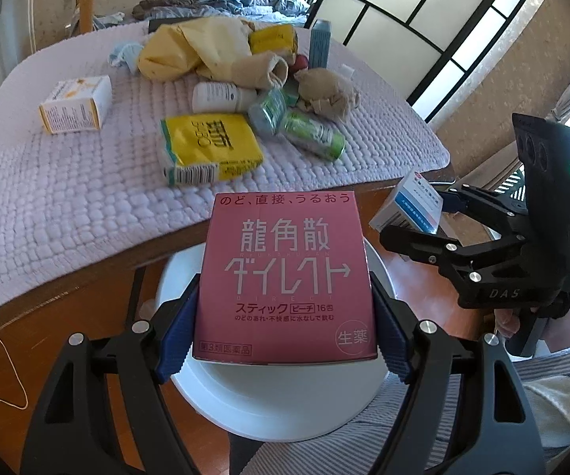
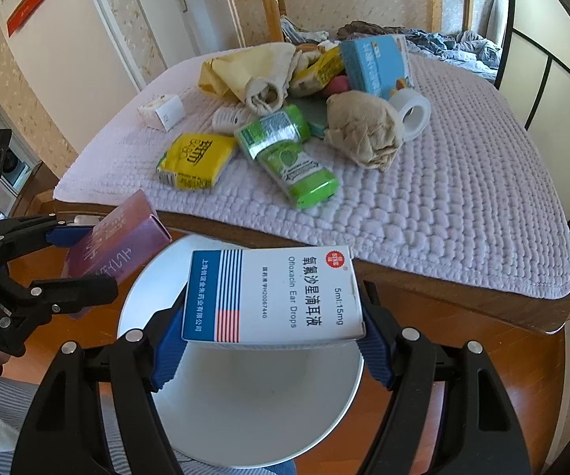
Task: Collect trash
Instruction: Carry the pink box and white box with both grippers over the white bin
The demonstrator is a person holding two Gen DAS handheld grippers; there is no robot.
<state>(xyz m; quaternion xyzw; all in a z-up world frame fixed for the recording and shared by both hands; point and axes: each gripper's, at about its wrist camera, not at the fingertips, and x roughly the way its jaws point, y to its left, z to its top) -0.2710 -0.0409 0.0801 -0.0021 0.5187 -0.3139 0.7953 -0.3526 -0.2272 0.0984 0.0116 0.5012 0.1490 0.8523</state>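
My left gripper (image 1: pixel 285 324) is shut on a pink medicine box (image 1: pixel 285 277) and holds it over a white round bin (image 1: pixel 277 399). My right gripper (image 2: pixel 273 340) is shut on a white and blue ear drops box (image 2: pixel 273 297), also above the bin (image 2: pixel 253 403). Each gripper shows in the other's view: the right one with its box (image 1: pixel 411 206), the left one with the pink box (image 2: pixel 114 241). More trash lies on the table's lavender mat (image 1: pixel 47 206): a yellow packet (image 1: pixel 209 146), green bottles (image 1: pixel 312 134), crumpled brown paper (image 1: pixel 324 91).
A white and orange box (image 1: pixel 75 103), a white bottle (image 1: pixel 221 97), yellow bags (image 1: pixel 189 47) and a blue box (image 2: pixel 380 63) lie on the mat, with a tape roll (image 2: pixel 411 113). The wooden table edge (image 2: pixel 443 297) runs just behind the bin. A bed with blankets stands beyond.
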